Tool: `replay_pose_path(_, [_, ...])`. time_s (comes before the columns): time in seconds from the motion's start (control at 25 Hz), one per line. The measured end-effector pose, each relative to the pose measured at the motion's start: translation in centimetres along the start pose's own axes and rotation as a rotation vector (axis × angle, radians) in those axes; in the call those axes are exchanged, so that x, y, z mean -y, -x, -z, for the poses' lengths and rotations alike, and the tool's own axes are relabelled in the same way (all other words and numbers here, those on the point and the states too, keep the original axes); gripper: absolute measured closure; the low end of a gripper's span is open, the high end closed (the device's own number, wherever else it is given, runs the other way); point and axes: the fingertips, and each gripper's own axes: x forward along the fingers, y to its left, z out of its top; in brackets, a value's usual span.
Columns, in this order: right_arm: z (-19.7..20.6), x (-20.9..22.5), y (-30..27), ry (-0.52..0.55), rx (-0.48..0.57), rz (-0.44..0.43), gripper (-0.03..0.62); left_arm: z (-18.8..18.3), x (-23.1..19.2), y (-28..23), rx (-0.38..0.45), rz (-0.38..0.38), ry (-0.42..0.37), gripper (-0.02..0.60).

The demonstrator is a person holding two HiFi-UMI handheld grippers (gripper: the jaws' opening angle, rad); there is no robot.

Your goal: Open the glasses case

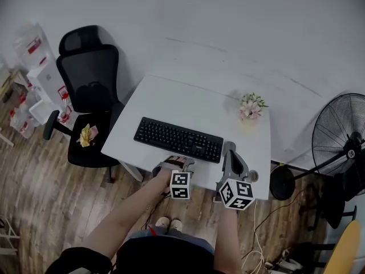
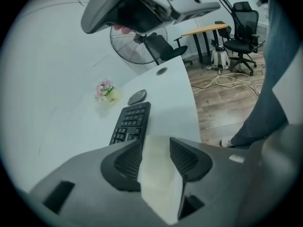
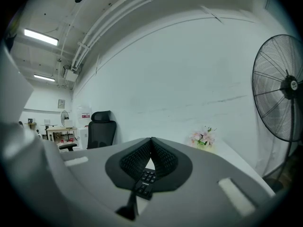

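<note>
A small flat grey oval thing (image 2: 137, 97) lies on the white desk (image 1: 171, 104) just past the keyboard's end, near the flowers. I cannot tell whether it is the glasses case. In the head view it is hidden. My left gripper (image 2: 154, 148) stands open over the desk's near edge (image 1: 173, 163), with only bare desk between its pads. My right gripper (image 3: 151, 143) is shut on nothing, its pads meeting at the tips. It hovers above the desk's front right part (image 1: 230, 154) and shows at the top of the left gripper view (image 2: 142, 8).
A black keyboard (image 1: 178, 139) lies across the front of the desk. A small pot of pink flowers (image 1: 251, 106) stands at the back right. A black office chair (image 1: 88, 90) is at the left, a standing fan (image 1: 345, 144) at the right. Cables (image 1: 259, 250) trail on the wood floor.
</note>
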Motion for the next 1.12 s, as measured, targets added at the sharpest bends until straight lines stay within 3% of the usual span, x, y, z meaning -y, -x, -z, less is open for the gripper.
replay_pose_path(0.24, [-0.1,-0.1,-0.1,-0.002,0.002,-0.002,0.586,-0.1,0.7,-0.5,-0.023,-0.008,-0.074,0.402])
replay_pose_path(0.84, [-0.3,0.0,0.3,-0.002,0.006,0.008,0.586,0.0,1.8,-0.4,-0.033,0.009,-0.11,0.419])
replay_pose_path(1.12, [-0.4,0.1,0.3,-0.005,0.009,0.01,0.586,-0.1,1.4,-0.2,-0.04,-0.017,-0.144,0.422])
